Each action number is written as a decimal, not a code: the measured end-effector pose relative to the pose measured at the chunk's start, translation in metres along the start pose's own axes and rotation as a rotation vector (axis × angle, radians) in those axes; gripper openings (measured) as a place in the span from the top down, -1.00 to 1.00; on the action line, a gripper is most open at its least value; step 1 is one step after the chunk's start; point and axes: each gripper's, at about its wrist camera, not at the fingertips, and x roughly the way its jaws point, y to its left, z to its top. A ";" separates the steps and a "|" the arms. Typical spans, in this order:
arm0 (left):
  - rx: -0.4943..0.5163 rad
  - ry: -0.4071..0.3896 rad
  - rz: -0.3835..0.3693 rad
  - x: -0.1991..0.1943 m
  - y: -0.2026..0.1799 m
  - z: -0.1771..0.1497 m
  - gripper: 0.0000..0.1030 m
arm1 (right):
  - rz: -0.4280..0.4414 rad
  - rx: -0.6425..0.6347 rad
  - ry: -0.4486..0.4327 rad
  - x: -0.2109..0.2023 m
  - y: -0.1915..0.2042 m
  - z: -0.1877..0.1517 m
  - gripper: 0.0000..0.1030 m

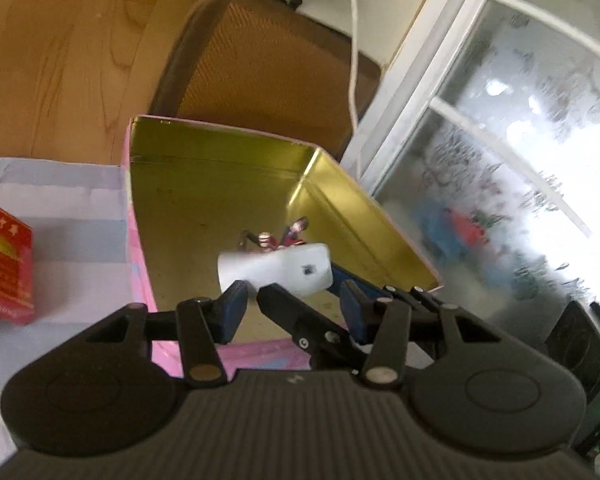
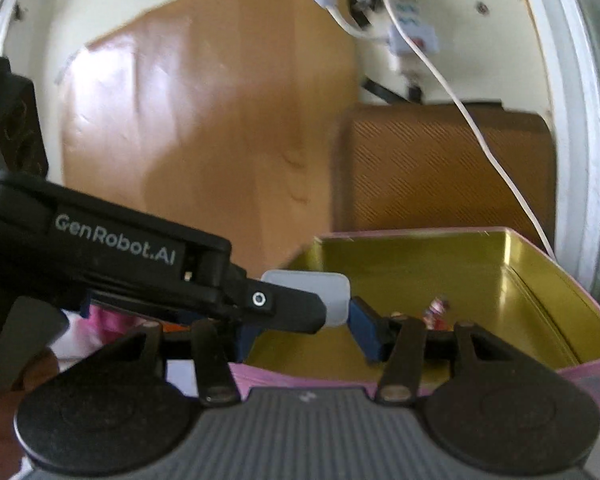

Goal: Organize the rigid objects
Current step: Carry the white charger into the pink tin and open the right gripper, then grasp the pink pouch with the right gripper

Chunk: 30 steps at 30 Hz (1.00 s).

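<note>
A pink tin box (image 1: 137, 240) with a gold inside (image 1: 204, 216) stands open on the table; it also shows in the right wrist view (image 2: 452, 276). A small red-and-white trinket (image 1: 272, 239) lies on its floor and shows again in the right wrist view (image 2: 436, 310). A white rounded block (image 1: 276, 270) hangs over the tin. In the right wrist view the left gripper (image 2: 324, 312) reaches in from the left, and the block (image 2: 320, 290) sits at its tip. My left gripper (image 1: 290, 304) stands just behind the block. My right gripper (image 2: 304, 340) is open over the tin's near rim, its fingers (image 2: 364, 332) apart.
A red box (image 1: 4, 268) lies on the striped cloth (image 1: 72, 220) left of the tin. A brown mesh chair back (image 1: 260, 68) stands behind the tin, with a white cable (image 1: 354, 52) hanging beside it. A frosted window (image 1: 520, 160) is at the right.
</note>
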 end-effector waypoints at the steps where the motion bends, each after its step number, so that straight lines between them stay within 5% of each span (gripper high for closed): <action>1: 0.015 0.001 0.017 0.003 -0.001 -0.001 -0.06 | -0.017 -0.002 0.019 0.006 -0.004 -0.003 0.04; 3: 0.024 -0.003 0.024 0.002 0.001 -0.004 -0.08 | -0.057 0.017 0.029 0.012 -0.007 -0.005 -0.30; 7: 0.013 -0.069 -0.021 -0.035 0.012 -0.009 -0.08 | -0.075 -0.008 -0.008 0.005 -0.003 -0.007 -0.28; 11: 0.003 -0.156 0.012 -0.102 0.043 -0.034 -0.10 | -0.064 -0.002 -0.042 -0.001 0.010 -0.003 -0.03; 16: 0.021 -0.171 0.294 -0.168 0.094 -0.087 -0.13 | 0.211 0.063 0.014 0.000 0.053 0.007 0.16; 20: -0.029 -0.131 0.440 -0.201 0.138 -0.124 -0.13 | 0.341 0.026 0.135 0.039 0.115 -0.003 0.56; 29: -0.140 -0.217 0.460 -0.257 0.168 -0.146 -0.13 | 0.364 0.104 0.244 0.107 0.183 0.000 0.59; 30: -0.142 -0.223 0.462 -0.255 0.163 -0.146 -0.13 | 0.358 0.113 0.254 0.111 0.187 -0.002 0.73</action>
